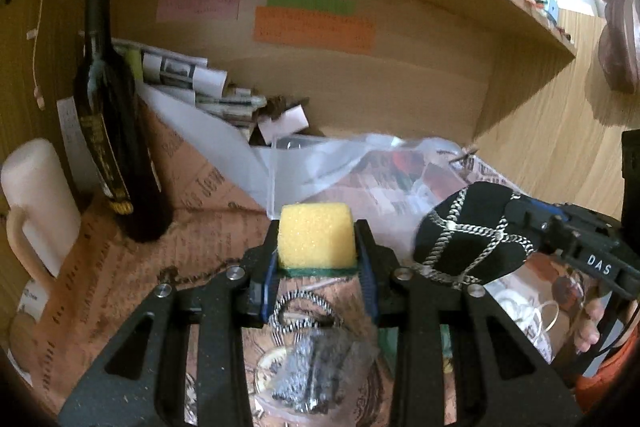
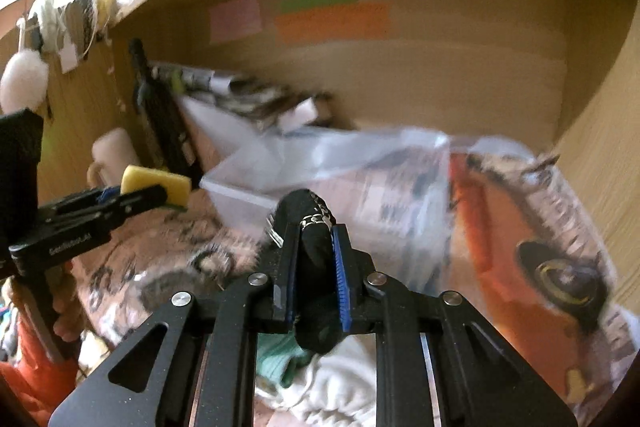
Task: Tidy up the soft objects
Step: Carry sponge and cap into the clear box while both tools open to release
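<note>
The left gripper (image 1: pixel 318 259) pinches a yellow sponge (image 1: pixel 316 241) between near-closed fingers, while the right gripper (image 2: pixel 316 267) clamps a black chain-trimmed pouch (image 2: pixel 314 243); both hover before the clear plastic bin (image 2: pixel 320 163) just ahead. The pouch bulges past the fingertips and could slip out. Only the right view shows white cloth (image 2: pixel 332 383) beneath.

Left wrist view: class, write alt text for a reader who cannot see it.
The left gripper holds a yellow sponge in its jaws above a newspaper-covered desk. At right, the right gripper holds a black pouch with silver cord netting. A dark bottle stands at left.
</note>
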`<action>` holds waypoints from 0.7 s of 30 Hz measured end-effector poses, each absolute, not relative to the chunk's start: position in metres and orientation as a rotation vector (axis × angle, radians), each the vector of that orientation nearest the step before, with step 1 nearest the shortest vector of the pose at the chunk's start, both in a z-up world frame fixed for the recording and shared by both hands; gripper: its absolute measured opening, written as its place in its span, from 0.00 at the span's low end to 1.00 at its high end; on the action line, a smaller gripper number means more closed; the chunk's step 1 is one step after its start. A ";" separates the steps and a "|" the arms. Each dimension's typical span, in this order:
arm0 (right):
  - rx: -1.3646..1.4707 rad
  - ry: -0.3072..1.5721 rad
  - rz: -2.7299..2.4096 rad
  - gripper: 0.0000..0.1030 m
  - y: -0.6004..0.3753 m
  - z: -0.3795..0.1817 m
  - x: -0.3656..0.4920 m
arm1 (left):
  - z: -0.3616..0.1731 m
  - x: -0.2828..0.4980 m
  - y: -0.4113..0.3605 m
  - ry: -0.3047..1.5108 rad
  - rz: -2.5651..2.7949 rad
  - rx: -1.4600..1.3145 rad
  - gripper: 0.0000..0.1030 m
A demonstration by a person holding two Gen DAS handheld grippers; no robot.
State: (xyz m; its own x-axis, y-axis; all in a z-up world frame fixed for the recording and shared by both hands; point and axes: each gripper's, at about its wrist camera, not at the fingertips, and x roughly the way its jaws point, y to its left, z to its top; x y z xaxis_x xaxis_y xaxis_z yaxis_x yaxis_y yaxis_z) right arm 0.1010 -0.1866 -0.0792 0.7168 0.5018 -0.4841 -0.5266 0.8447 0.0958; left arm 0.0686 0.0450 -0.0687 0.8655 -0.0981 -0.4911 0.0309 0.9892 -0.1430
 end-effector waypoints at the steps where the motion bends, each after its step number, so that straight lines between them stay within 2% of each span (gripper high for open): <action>1: -0.046 0.508 0.562 0.14 -0.189 -0.075 0.102 | -0.065 0.070 0.045 0.511 -0.066 -0.129 0.33; 12: -0.001 0.338 0.491 0.14 -0.211 -0.031 0.116 | -0.034 0.097 0.046 0.454 -0.023 -0.065 0.33; 21: 0.008 0.359 0.494 0.14 -0.201 -0.034 0.159 | -0.042 0.150 0.048 0.541 0.012 -0.029 0.33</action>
State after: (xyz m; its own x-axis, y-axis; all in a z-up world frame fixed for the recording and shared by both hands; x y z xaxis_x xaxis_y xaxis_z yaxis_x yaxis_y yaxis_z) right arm 0.1589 -0.2009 -0.0336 0.8192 0.4654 -0.3350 -0.4625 0.8816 0.0938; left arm 0.1502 0.0475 -0.0420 0.8573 0.0042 -0.5148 -0.0195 0.9995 -0.0244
